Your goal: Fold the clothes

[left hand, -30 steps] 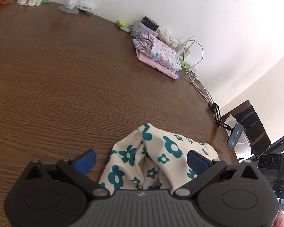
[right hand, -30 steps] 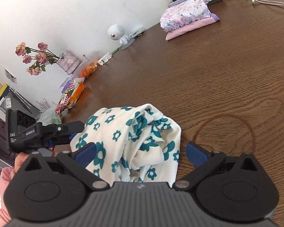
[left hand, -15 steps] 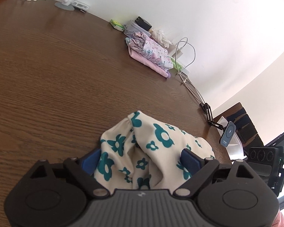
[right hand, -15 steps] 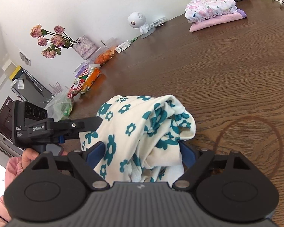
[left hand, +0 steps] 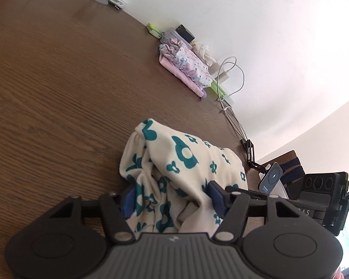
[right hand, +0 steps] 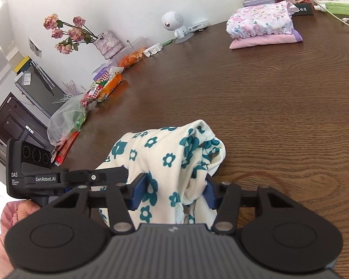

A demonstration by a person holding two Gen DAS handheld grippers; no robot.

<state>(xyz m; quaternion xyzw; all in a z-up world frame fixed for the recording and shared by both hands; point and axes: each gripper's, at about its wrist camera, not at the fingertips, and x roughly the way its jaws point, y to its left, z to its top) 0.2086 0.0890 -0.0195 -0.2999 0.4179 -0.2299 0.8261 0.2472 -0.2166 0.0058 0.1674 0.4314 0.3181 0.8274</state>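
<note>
A cream garment with teal flowers point(left hand: 181, 162) lies bunched on the brown wooden table point(left hand: 58, 93). My left gripper point(left hand: 172, 197) is shut on one side of the bundle, its blue pads pressed into the cloth. The same flowered garment point(right hand: 165, 158) fills the right wrist view, where my right gripper point(right hand: 174, 190) is shut on its other side. The left gripper point(right hand: 114, 174) reaches in from the left in that view, a hand behind it. The right gripper's body point(left hand: 318, 200) shows at the right edge of the left wrist view. The cloth's lower part is hidden by the gripper bodies.
A folded stack of pink and floral clothes point(right hand: 262, 25) sits at the table's far edge, with white cables point(left hand: 230, 79) and small boxes beside it. A white camera figure point(right hand: 174, 23), a vase of flowers point(right hand: 107, 44), snack packets point(right hand: 104, 86) and a plastic bag point(right hand: 67, 118) line the left side.
Both grippers have shut from wide open onto the flowered garment. The bundle is now pinched narrower and lifted slightly between them.
</note>
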